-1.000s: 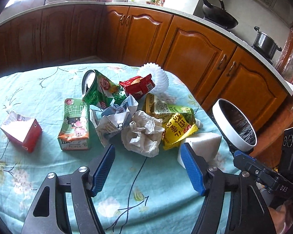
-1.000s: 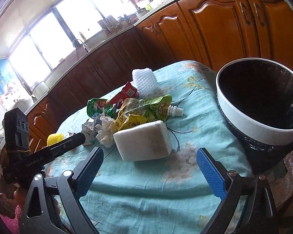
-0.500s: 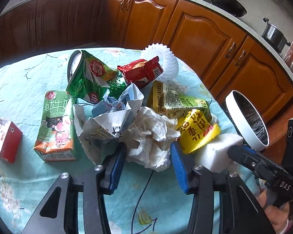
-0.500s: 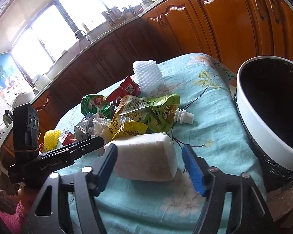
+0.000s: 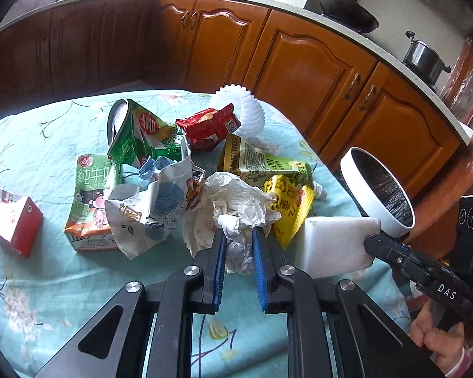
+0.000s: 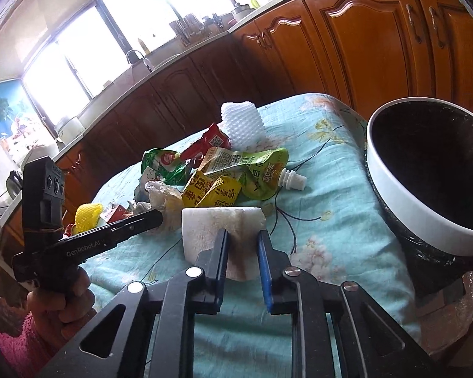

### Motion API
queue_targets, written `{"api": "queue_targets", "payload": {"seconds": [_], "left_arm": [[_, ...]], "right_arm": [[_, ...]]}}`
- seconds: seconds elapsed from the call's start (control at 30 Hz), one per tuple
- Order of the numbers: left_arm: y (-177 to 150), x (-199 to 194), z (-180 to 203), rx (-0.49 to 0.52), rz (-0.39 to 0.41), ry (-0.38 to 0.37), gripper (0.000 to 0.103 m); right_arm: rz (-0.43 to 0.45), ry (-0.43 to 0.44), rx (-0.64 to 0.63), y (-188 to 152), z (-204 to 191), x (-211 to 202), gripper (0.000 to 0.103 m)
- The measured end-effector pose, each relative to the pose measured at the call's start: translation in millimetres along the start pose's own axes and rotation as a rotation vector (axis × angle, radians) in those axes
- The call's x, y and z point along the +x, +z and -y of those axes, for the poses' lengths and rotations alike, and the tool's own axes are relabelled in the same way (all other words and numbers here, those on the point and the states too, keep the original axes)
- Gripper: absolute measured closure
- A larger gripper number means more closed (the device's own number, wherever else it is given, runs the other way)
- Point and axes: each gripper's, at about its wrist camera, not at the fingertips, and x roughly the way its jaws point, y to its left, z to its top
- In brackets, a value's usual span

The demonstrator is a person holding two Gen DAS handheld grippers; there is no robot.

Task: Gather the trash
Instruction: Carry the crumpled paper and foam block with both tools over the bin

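Note:
A pile of trash lies on the table with the teal floral cloth (image 5: pixel 47 283). My left gripper (image 5: pixel 239 239) is shut on a crumpled white paper wad (image 5: pixel 239 201) at the pile's near edge. My right gripper (image 6: pixel 242 239) is shut on a white foam block (image 6: pixel 217 223), which also shows in the left wrist view (image 5: pixel 334 242). The white trash bin with a black liner (image 6: pixel 425 170) stands off the table's right edge and also shows in the left wrist view (image 5: pixel 378 189).
The pile holds a green milk carton (image 5: pixel 91 198), a green chip bag (image 5: pixel 135 132), a red wrapper (image 5: pixel 208 126), a yellow packet (image 5: pixel 290 201), a green spouted pouch (image 6: pixel 255 170) and a white foam net (image 5: pixel 246 110). A red-white carton (image 5: pixel 9 217) lies left. Wooden cabinets ring the table.
Both grippers moved forward and closed. The left one closed on the paper wad, the right one on the foam block.

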Motion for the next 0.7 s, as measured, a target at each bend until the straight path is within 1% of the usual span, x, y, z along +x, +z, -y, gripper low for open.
{"api": "queue_targets", "payload": {"seconds": [0.17,0.33,0.47,0.7], "left_arm": [[-3,-22,10,0.019,0.036,-0.023,0.088],[-4,-36,28,0.057,0.053,-0.062,0.088],[-4,-38,41,0.088,0.048,-0.091,0.088],[3,-28,70,0.139,0.03,-0.132,0.088]], "right_arm": [[0.051,-0.008,0.017,0,4,-27,0.085],[0.097,-0.049,0.011,2,6,-49,0.085],[0.128,-0.079,0.019,5,14,-63,0.085],[0.171,-0.136,0.048,8,37,-89,0.085]]}}
